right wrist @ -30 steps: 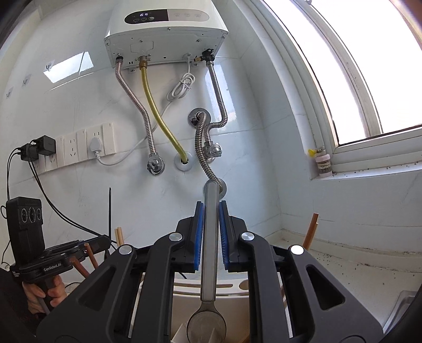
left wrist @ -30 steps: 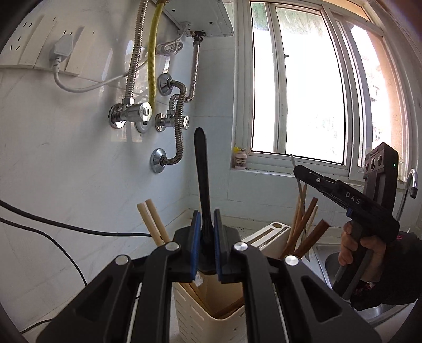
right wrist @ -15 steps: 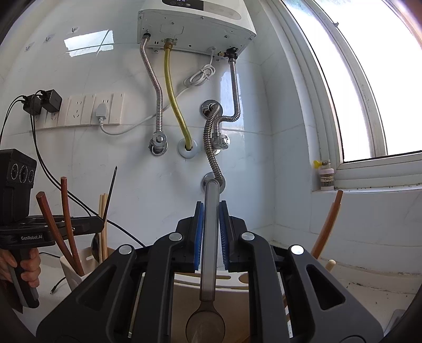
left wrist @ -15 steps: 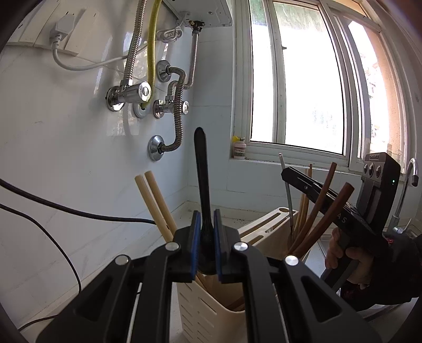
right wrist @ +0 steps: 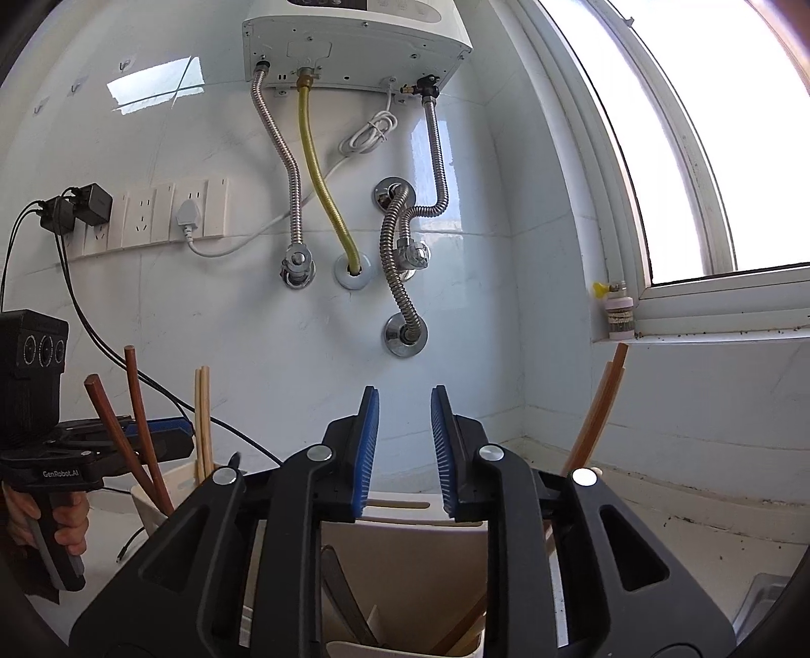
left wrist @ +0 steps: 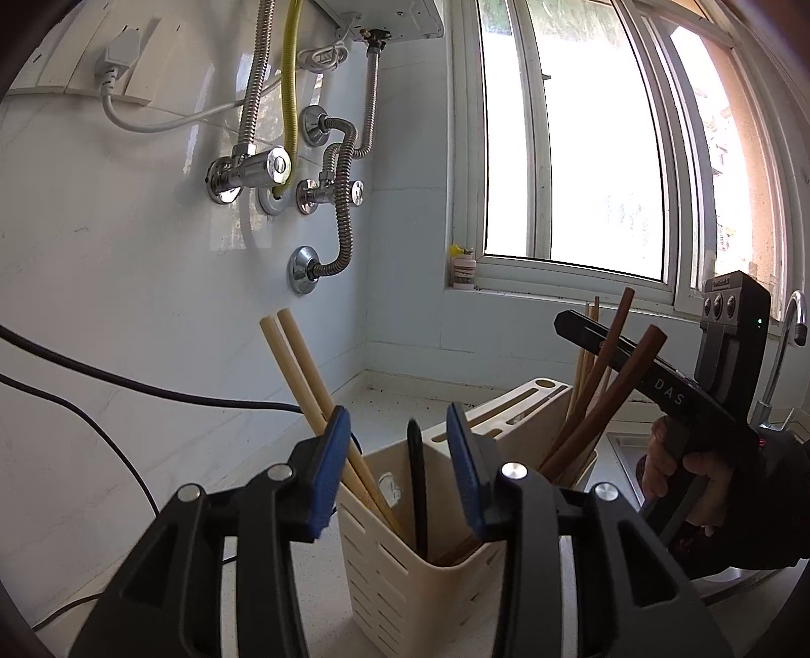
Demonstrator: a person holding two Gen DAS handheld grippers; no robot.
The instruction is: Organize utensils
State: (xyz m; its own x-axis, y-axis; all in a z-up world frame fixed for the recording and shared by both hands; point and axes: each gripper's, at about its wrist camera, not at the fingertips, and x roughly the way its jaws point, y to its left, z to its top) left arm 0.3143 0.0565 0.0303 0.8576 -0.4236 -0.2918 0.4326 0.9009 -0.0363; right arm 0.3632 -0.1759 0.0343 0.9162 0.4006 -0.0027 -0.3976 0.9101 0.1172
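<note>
My left gripper (left wrist: 397, 470) is open above the cream slotted utensil holder (left wrist: 405, 582). A black utensil handle (left wrist: 417, 486) stands free in the holder between my blue pads, beside two pale chopsticks (left wrist: 309, 384). Brown chopsticks (left wrist: 602, 400) lean in the compartment further right. My right gripper (right wrist: 402, 450) is open and empty above another compartment of the holder (right wrist: 405, 557); a grey metal spoon handle (right wrist: 339, 582) lies loose inside it. The other gripper shows in each view: the right one (left wrist: 658, 384) and the left one (right wrist: 101, 450).
A water heater (right wrist: 354, 45) with metal hoses (right wrist: 400, 253) hangs on the white wall. Black cables (left wrist: 126, 389) run along the counter at left. A window (left wrist: 582, 152) and sill with a small bottle (left wrist: 463, 265) are to the right, a tap (left wrist: 790, 329) beyond.
Both grippers opened. The black utensil dropped from my left gripper into the holder, and the metal spoon dropped from my right gripper into its compartment. Both grippers have come down closer to the holder.
</note>
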